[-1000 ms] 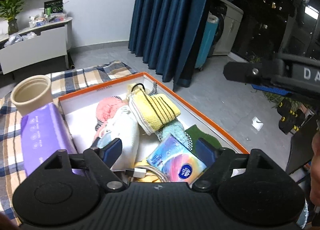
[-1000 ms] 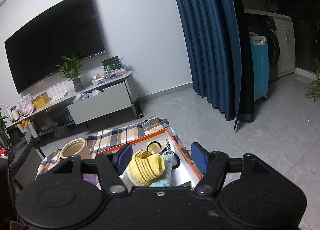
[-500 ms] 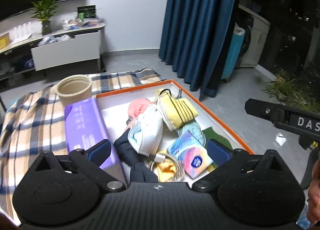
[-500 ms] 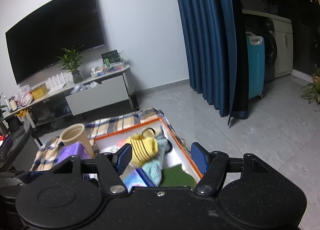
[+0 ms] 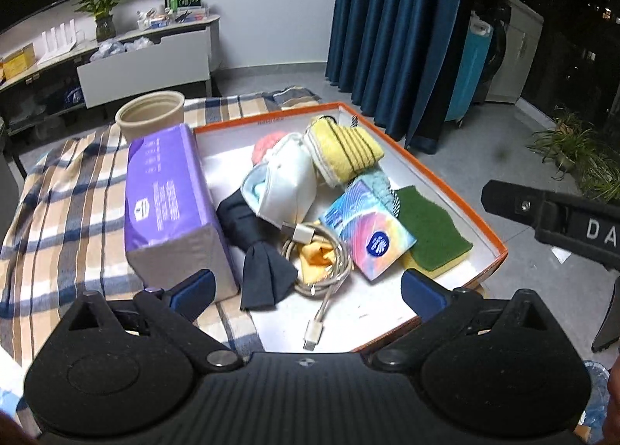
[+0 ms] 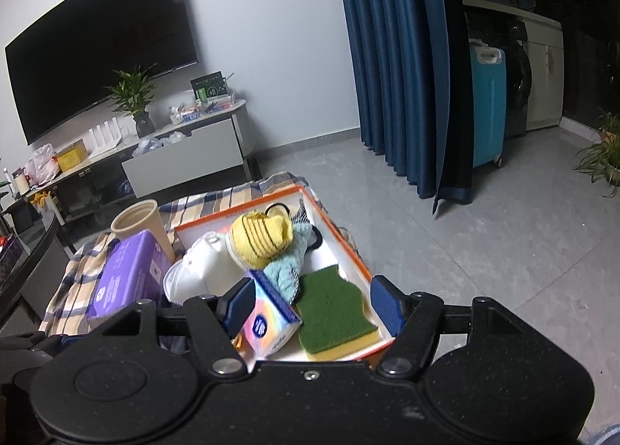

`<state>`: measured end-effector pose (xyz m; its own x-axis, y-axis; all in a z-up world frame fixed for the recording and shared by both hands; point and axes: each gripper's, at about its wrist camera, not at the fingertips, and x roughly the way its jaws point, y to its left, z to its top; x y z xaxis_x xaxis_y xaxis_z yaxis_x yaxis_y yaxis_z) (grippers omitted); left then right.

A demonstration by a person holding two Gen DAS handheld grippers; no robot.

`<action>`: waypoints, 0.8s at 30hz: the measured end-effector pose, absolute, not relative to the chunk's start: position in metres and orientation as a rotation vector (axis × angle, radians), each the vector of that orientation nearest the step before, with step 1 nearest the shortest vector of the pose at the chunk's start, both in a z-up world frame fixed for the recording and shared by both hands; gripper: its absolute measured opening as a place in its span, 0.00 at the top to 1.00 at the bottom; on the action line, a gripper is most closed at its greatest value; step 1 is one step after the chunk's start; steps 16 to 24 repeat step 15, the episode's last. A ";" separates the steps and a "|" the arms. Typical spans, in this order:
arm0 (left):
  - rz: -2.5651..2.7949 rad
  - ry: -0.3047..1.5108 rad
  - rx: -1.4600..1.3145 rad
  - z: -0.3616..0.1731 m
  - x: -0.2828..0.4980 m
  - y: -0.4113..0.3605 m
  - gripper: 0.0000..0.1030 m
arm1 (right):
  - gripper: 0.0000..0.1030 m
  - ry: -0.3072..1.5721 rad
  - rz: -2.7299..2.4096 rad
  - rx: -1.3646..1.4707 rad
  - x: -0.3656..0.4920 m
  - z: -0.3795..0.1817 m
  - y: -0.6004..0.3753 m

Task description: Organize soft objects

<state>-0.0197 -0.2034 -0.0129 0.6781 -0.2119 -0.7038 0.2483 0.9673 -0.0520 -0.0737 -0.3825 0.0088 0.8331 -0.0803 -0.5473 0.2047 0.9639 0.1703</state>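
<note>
A white box with an orange rim (image 5: 445,189) lies on a plaid cloth (image 5: 58,212). In it are a yellow striped sock (image 5: 345,150), a white face mask (image 5: 286,185), a dark navy sock (image 5: 255,236), a rainbow tissue pack (image 5: 368,232), a green sponge (image 5: 430,232), a light blue cloth (image 5: 376,181) and a coiled cable (image 5: 325,274). A purple tissue pack (image 5: 170,197) stands against the box's left side. My left gripper (image 5: 308,294) hovers wide open over the near edge, holding nothing. My right gripper (image 6: 313,303) is open above the green sponge (image 6: 333,309) and the rainbow tissue pack (image 6: 267,325).
A beige cup (image 5: 149,115) stands on the cloth behind the purple pack. A black bar of the other gripper (image 5: 542,212) juts in at the right of the left wrist view. Behind are a low TV cabinet (image 6: 186,154), blue curtains (image 6: 395,57) and grey floor.
The left gripper's jaws spread wider and it drew back and swung left, bringing the purple pack and the whole box into view. The right gripper sank closer to the box.
</note>
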 end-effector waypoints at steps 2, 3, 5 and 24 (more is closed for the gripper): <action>-0.253 0.789 0.052 -0.014 -0.022 -0.204 0.00 | 0.23 0.572 -0.145 0.223 -0.075 0.007 -0.380; -0.254 0.789 0.051 -0.014 -0.023 -0.204 0.00 | 0.23 0.572 -0.142 0.223 -0.075 0.007 -0.380; -0.258 0.795 0.054 -0.016 -0.025 -0.203 0.00 | 0.23 0.574 -0.140 0.223 -0.077 0.006 -0.378; -0.260 0.795 0.038 -0.016 -0.030 -0.198 0.00 | 0.23 0.577 -0.116 0.207 -0.080 0.005 -0.370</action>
